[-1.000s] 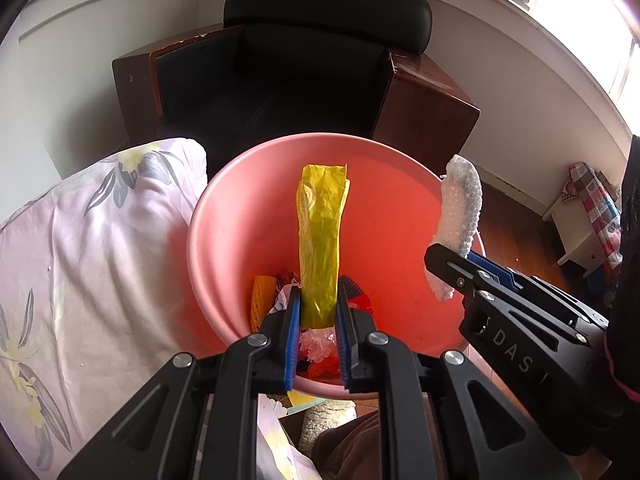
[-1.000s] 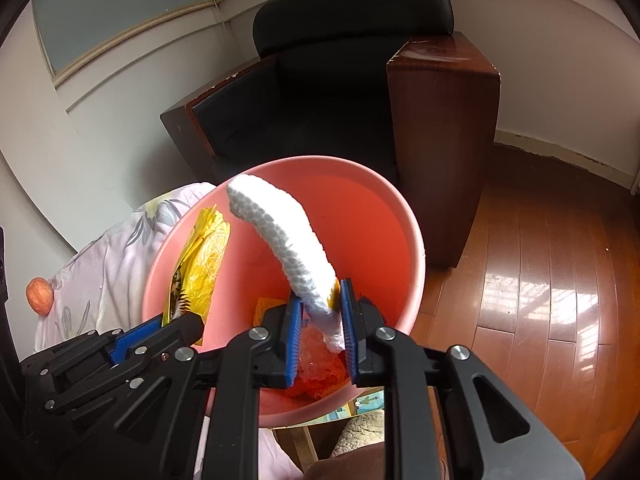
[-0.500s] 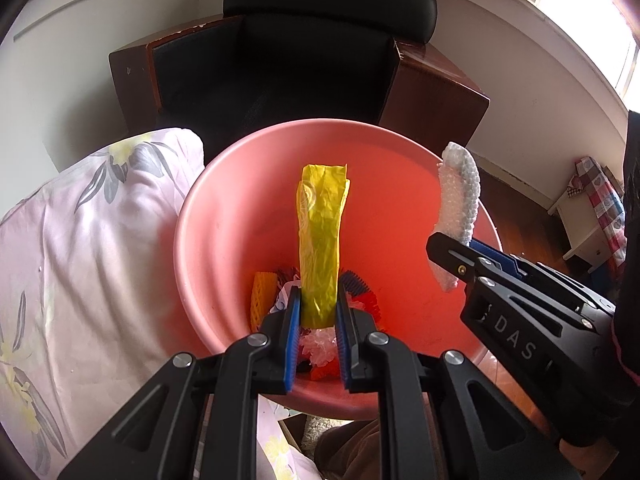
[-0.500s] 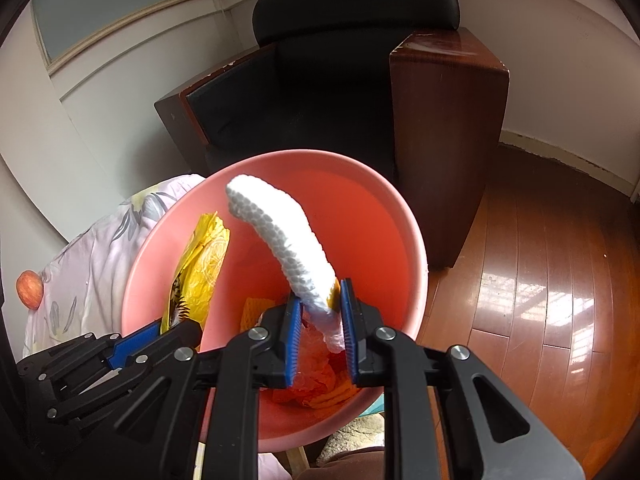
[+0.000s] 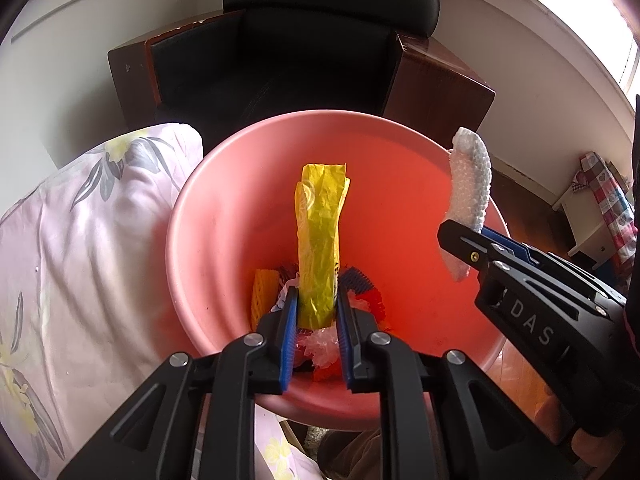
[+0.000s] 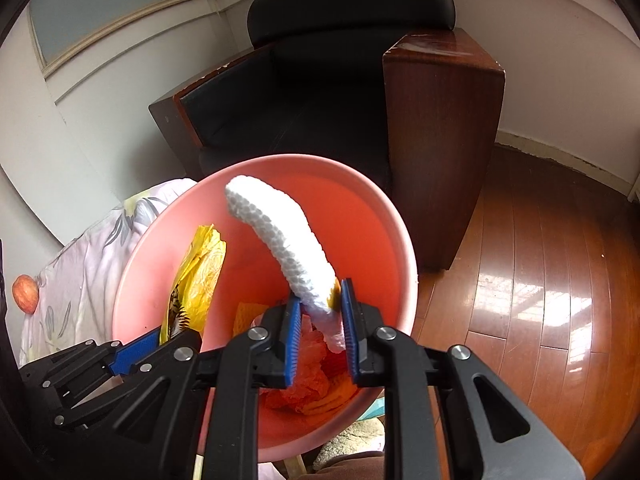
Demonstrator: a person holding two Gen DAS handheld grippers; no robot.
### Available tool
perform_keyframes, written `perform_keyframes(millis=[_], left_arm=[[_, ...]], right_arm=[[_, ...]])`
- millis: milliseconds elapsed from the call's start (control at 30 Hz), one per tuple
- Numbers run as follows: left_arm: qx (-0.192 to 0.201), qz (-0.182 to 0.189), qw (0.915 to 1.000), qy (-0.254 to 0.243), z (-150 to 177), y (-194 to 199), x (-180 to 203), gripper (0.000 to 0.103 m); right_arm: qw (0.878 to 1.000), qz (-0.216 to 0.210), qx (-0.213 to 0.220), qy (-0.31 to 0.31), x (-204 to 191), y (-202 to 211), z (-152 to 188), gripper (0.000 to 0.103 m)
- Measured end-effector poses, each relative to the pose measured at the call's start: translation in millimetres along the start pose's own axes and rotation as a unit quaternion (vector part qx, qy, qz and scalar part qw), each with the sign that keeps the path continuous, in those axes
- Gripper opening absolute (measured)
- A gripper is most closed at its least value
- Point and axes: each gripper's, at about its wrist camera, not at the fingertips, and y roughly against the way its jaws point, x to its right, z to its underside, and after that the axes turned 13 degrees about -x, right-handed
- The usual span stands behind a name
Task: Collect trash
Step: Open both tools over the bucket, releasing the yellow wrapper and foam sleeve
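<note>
the left gripper (image 5: 317, 312) has its blue pads closed on the lower end of a yellow plastic wrapper (image 5: 320, 240), which stands up between the fingers over the mouth of a pink bucket (image 5: 224, 216). the right gripper (image 6: 320, 320) is pinched on one end of a white foam strip (image 6: 288, 244), which arches up and away over the same bucket, its far end free. both pieces hang above the bucket's opening, not yet inside it; crumpled red and orange scraps (image 6: 316, 364) already lie at the bottom. the wrapper looks thin, crinkly and nearly weightless, likely slippery, so a firm pinch low on it, as now, seems right; it may cling to a pad when let go. the foam strip looks light and springy, soft enough to dent, and holds its curve unaided. gripped at the end it may swing or catch the rim. a flowered bedsheet (image 5: 80, 240) lies just beside the bucket, an armchair (image 5: 304, 52) behind it.
</note>
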Motion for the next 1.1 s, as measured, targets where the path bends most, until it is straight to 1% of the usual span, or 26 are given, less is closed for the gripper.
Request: perform_keyframes(millis=[200, 233, 300, 333, 367, 400, 733, 1100], left_arm=[[0.002, -0.001, 1.0, -0.001, 1, 0, 2, 0.021], [0.003, -0.002, 1.0, -0.002, 1, 0, 2, 0.023], [0.006, -0.003, 1.0, -0.004, 2, 2, 3, 0.032], [0.009, -0.005, 0.9999, -0.005, 2, 3, 3, 0.039], [0.011, -0.006, 0.9999, -0.005, 3, 4, 4, 0.043], [0.012, -0.007, 0.9999, -0.004, 3, 5, 3, 0.044], [0.013, -0.007, 0.9999, 0.009, 5, 9, -2, 0.044], [0.018, -0.003, 0.9998, 0.011, 8, 15, -5, 0.044]], right_arm=[[1.0, 0.003, 0.003, -0.004, 2, 1, 1, 0.019], [1.0, 0.002, 0.003, -0.004, 2, 1, 1, 0.019], [1.0, 0.002, 0.003, -0.006, 2, 1, 1, 0.019], [1.0, 0.003, 0.003, -0.006, 2, 1, 1, 0.019], [1.0, 0.004, 0.003, -0.006, 2, 1, 2, 0.019], [1.0, 0.004, 0.003, -0.006, 2, 1, 2, 0.019], [1.0, 0.007, 0.003, -0.005, 1, 1, 3, 0.019], [1.0, 0.015, 0.002, -0.001, -7, 3, 3, 0.02]])
